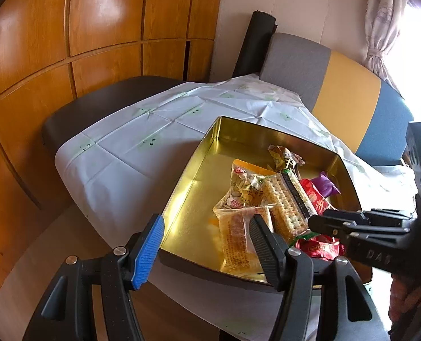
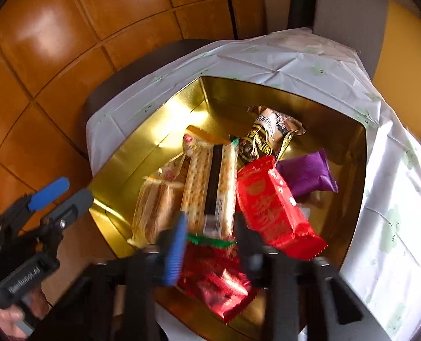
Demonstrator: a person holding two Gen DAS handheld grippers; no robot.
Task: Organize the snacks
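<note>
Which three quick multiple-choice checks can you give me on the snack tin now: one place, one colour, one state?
1. The purple packet lies:
A in the tin
B on the tablecloth
C on a chair

2. The tin's inside is:
A silver
B gold
C white

3. The left gripper is:
A shut on the crackers
B shut, empty
C open

Key: 1 A, it sits by the tin's right wall. 2 B, floor and walls shine gold. 3 C, its fingers stand wide apart.

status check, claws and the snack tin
Left claw open at the tin near edge. Right claw shut on red-green packet over tin. Cracker pack close ahead, nothing blocking.
</note>
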